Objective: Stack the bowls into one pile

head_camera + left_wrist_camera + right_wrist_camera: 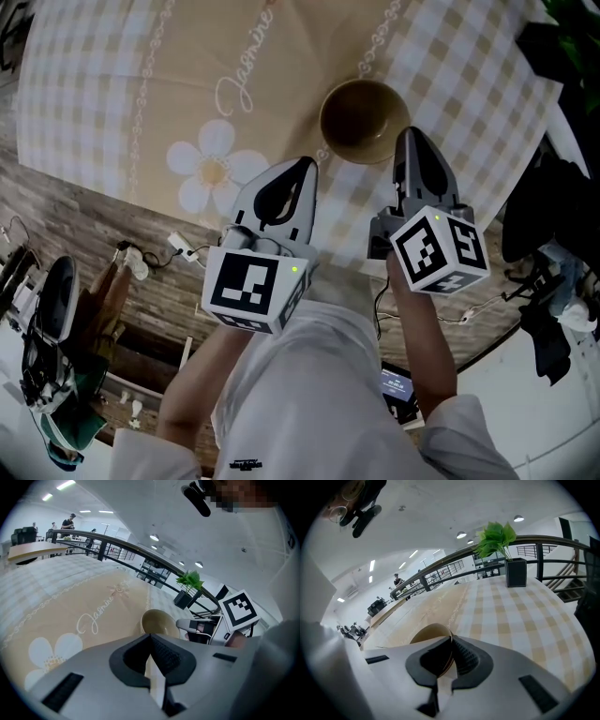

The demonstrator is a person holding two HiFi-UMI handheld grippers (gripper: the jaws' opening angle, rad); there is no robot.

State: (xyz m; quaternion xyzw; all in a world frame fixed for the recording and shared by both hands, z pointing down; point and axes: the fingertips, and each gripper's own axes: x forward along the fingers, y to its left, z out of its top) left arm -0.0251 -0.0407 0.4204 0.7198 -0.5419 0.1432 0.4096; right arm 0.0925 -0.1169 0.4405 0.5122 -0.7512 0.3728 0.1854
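Observation:
A tan bowl (364, 120) stands on the checked tablecloth (112, 84), near the table's front edge; I cannot tell whether other bowls sit inside or under it. My left gripper (302, 167) hangs shut, to the left of the bowl and nearer to me, with nothing between its jaws. My right gripper (410, 134) is shut too, its tip close by the bowl's right rim. In the left gripper view the bowl (158, 622) lies just beyond the shut jaws (150, 638), with the right gripper (199, 629) beside it. The right gripper view shows the bowl (425, 633) partly hidden behind the shut jaws (451, 639).
A green plant in a black pot (509, 569) stands at the far side of the table. The table's round front edge (309, 272) lies under my grippers. Cables (155, 253) and dark gear (539, 234) lie on the wooden floor below.

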